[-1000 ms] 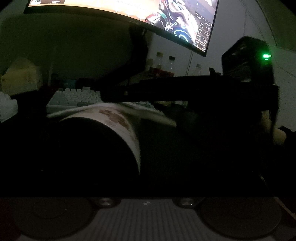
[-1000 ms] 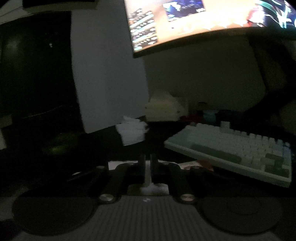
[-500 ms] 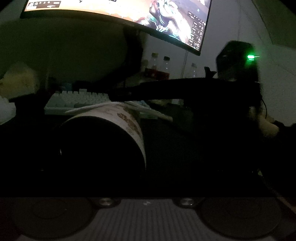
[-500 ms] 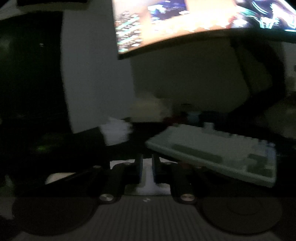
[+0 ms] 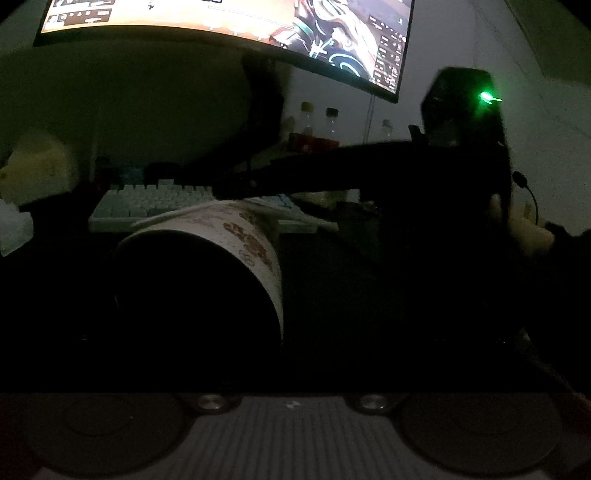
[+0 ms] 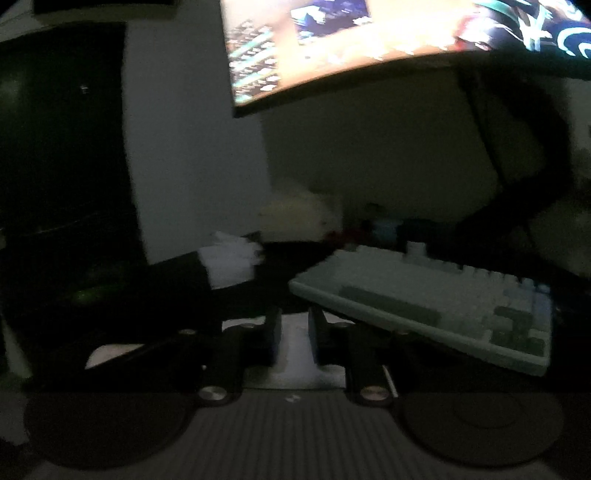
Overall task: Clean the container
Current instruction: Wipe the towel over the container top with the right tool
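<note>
Dark desk (image 6: 280,258), pale keyboard (image 6: 424,295) lying on it, crumpled white tissue (image 6: 231,264) nearby, bottles (image 5: 317,122) at the back

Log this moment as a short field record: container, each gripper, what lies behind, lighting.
container: patterned paper cup, tilted, dark mouth toward the left wrist camera
left gripper: fingers lost in the dark; state cannot be told
right gripper: closed on a white tissue
behind: pale keyboard, lit curved monitor, bottles
lighting: very dim, right wrist view blurred
</note>
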The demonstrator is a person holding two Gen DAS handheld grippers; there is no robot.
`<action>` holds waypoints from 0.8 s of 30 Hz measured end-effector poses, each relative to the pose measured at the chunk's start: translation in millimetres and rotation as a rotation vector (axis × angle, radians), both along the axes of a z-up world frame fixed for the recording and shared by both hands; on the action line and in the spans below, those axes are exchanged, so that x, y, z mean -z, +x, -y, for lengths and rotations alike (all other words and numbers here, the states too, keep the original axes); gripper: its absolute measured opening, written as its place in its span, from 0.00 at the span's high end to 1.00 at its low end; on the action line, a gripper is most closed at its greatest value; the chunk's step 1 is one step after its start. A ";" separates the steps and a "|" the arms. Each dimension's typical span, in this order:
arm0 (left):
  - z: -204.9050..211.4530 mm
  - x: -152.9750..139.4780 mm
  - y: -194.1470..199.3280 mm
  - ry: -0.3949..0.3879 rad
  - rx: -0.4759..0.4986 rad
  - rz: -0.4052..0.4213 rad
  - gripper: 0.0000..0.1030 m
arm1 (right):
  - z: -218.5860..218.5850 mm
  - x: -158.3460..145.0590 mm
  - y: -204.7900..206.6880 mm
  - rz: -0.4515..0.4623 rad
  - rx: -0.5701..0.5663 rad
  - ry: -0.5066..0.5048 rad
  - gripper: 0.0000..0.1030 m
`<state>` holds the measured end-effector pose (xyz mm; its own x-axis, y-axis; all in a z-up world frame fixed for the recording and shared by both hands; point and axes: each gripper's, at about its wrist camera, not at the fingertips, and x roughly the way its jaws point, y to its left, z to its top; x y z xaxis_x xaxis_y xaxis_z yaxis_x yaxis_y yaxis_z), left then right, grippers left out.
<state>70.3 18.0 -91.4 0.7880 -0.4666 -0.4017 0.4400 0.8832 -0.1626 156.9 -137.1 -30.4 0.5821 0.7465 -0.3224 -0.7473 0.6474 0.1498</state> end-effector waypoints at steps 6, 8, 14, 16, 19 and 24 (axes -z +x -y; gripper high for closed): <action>1.1 0.2 1.2 -0.011 0.005 -0.004 0.00 | -12.2 -7.1 -35.1 0.017 -0.147 0.002 0.80; 2.8 0.3 0.4 -0.013 0.015 -0.005 0.00 | -14.9 -9.5 -37.5 0.013 -0.138 -0.014 0.80; 8.9 0.6 -3.5 0.004 0.023 0.003 0.00 | -20.4 -7.4 -40.4 0.016 -0.143 -0.019 0.80; 9.3 0.5 -4.5 0.002 0.027 0.003 0.00 | -20.1 -6.0 -41.1 0.017 -0.143 -0.014 0.79; 9.2 0.4 -5.9 0.001 0.032 0.004 0.00 | -17.2 -4.8 -38.7 0.017 -0.132 -0.008 0.79; 7.3 -0.5 -6.4 -0.027 0.045 -0.004 0.00 | -13.6 -2.5 -28.2 0.023 -0.083 -0.024 0.79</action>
